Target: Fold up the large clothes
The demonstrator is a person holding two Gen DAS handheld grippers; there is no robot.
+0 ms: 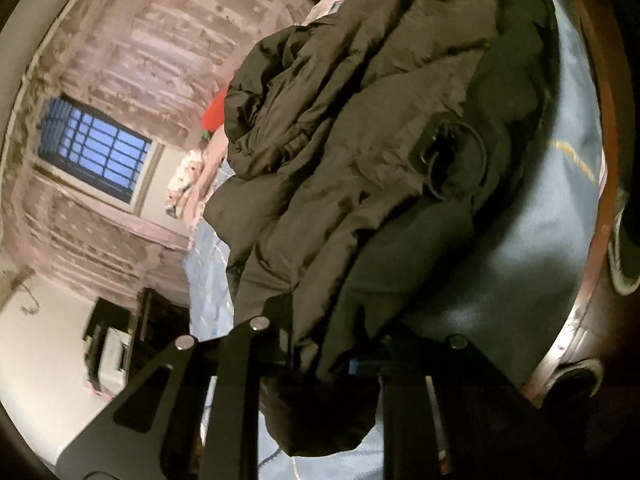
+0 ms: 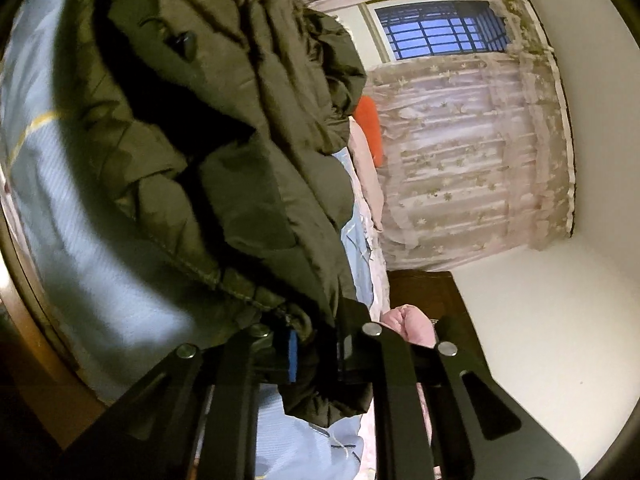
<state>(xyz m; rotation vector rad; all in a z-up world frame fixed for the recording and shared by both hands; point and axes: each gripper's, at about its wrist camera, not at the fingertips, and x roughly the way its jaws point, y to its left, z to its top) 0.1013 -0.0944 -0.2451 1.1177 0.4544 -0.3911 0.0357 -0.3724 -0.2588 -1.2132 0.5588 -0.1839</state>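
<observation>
In the left wrist view, the left hand-held gripper (image 1: 320, 364) is closed down on a bunched edge of the dark olive padded jacket (image 1: 360, 152), with a lump of fabric hanging below the jaws. In the right wrist view, the right hand-held gripper (image 2: 316, 356) is likewise clamped on a thick hem of the jacket (image 2: 224, 128), a blue pad being seen against the cloth. The garment is held up between the two grips and trails down onto the light blue bedsheet (image 1: 560, 208) of the bed.

A slip is judged the main risk: the padding is thick and slick-looking, and only a small bite seems to be held on each side, so the weight of the hanging part could pull an edge free. Uneven lifting could also twist the fold.

The wooden bed frame (image 1: 600, 184) is seen close along the near edge, so little margin is left there. Pink bedding (image 2: 368, 168) and a red cushion (image 2: 370, 128) lie toward the curtain (image 2: 472, 152). The open sheet beside the jacket is judged the roomier side for laying it down.
</observation>
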